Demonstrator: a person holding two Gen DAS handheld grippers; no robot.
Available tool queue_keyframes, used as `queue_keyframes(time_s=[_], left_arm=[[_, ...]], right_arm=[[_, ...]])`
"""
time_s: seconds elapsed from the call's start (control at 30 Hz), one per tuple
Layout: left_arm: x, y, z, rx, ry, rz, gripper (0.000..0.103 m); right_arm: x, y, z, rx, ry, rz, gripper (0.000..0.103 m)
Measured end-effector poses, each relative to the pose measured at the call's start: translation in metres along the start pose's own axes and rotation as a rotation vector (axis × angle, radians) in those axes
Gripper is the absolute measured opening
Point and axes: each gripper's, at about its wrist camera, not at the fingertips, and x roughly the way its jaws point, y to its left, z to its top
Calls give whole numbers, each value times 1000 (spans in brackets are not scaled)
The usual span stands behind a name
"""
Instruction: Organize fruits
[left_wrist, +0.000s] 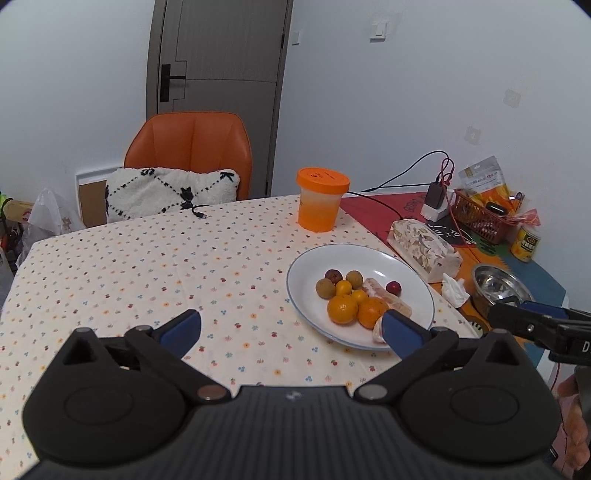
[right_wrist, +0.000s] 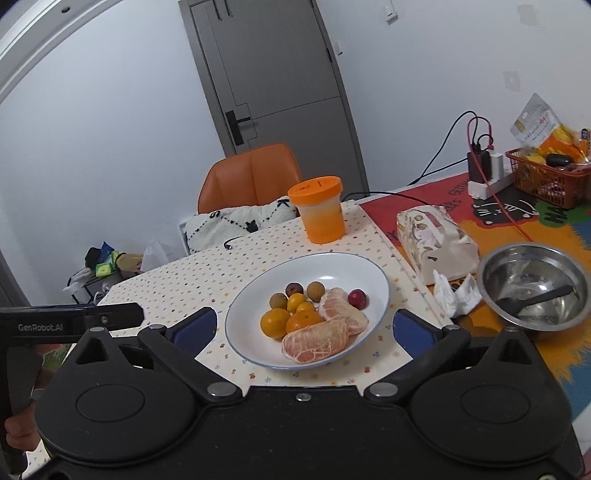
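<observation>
A white plate (left_wrist: 406, 273) (right_wrist: 369, 269) on the dotted tablecloth holds several fruits: two oranges (left_wrist: 342, 308) (right_wrist: 274, 322), small yellow kumquats (right_wrist: 296, 302), brown longans (right_wrist: 316, 288), a red jujube (right_wrist: 357, 298) and two peeled pomelo segments (right_wrist: 317, 341). My left gripper (left_wrist: 291, 328) is open and empty, just left of the plate, its right finger over the plate's near rim. My right gripper (right_wrist: 304, 326) is open and empty, its fingers standing either side of the plate's near edge. The right gripper also shows at the right in the left wrist view (left_wrist: 532, 321).
An orange-lidded tub (left_wrist: 321, 199) (right_wrist: 320, 208) stands behind the plate. A tissue pack (right_wrist: 436, 240), crumpled tissue (right_wrist: 456, 291) and a steel bowl with a spoon (right_wrist: 535, 288) lie to the right. A red basket (right_wrist: 550, 177), charger and cables sit at the far right. An orange chair (left_wrist: 188, 144) stands beyond the table.
</observation>
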Motion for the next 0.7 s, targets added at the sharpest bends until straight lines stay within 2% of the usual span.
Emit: queue_keyframes(time_s=[0.5, 0.7], left_arm=[[-45, 16, -18, -25, -29, -1, 103], [-67, 19, -34, -22, -35, -26, 103]], right_arm=[[-41, 6, -15, -31, 28, 23, 103], [-55, 17, -22, -9, 43, 37, 103]])
